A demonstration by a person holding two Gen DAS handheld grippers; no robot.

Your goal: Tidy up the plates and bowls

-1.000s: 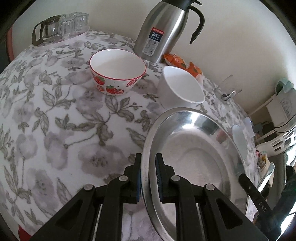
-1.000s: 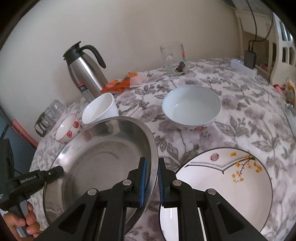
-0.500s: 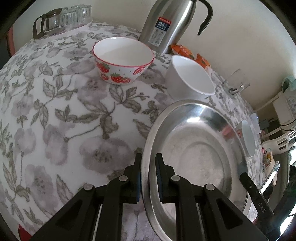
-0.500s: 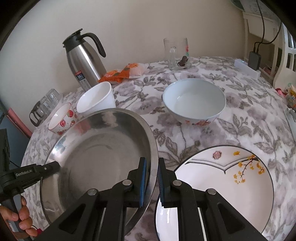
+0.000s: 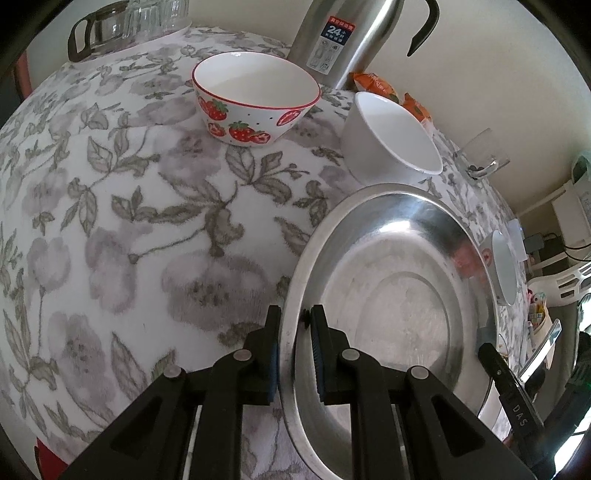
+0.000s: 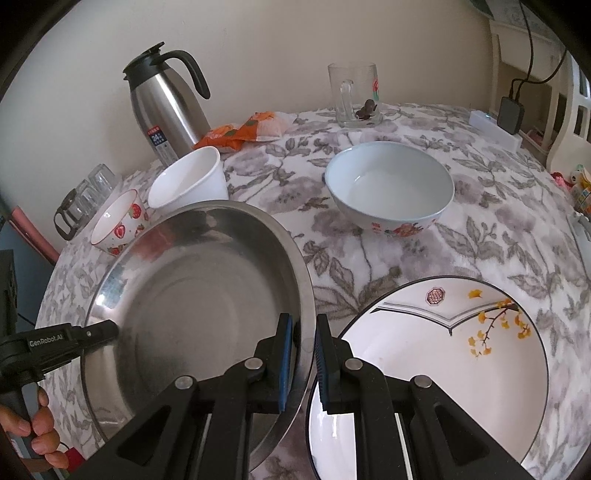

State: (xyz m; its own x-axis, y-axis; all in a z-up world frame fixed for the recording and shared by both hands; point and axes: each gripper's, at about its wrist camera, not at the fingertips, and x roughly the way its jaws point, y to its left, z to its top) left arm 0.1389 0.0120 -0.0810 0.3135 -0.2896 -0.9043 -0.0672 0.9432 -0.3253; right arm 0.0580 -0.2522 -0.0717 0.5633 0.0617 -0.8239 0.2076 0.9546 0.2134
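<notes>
A large steel plate [image 5: 391, 295] is held by both grippers at opposite rims. My left gripper [image 5: 294, 325] is shut on its left rim. My right gripper [image 6: 304, 332] is shut on its right rim, and the plate [image 6: 192, 295] fills the left of that view. A strawberry bowl [image 5: 255, 98] and a plain white bowl [image 5: 391, 140] stand beyond it. A pale blue bowl [image 6: 389, 186] and a white plate with yellow flowers [image 6: 443, 369] sit to the right.
A steel thermos [image 6: 166, 107], an orange snack packet [image 6: 240, 133], a glass mug [image 6: 354, 96] and a glass jug with cups [image 5: 118, 26] stand along the back. The floral tablecloth [image 5: 110, 221] covers the table. A wall is close behind.
Both grippers have carried the steel plate forward and lower, so the bowls and thermos appear closer. Grips are unchanged.
</notes>
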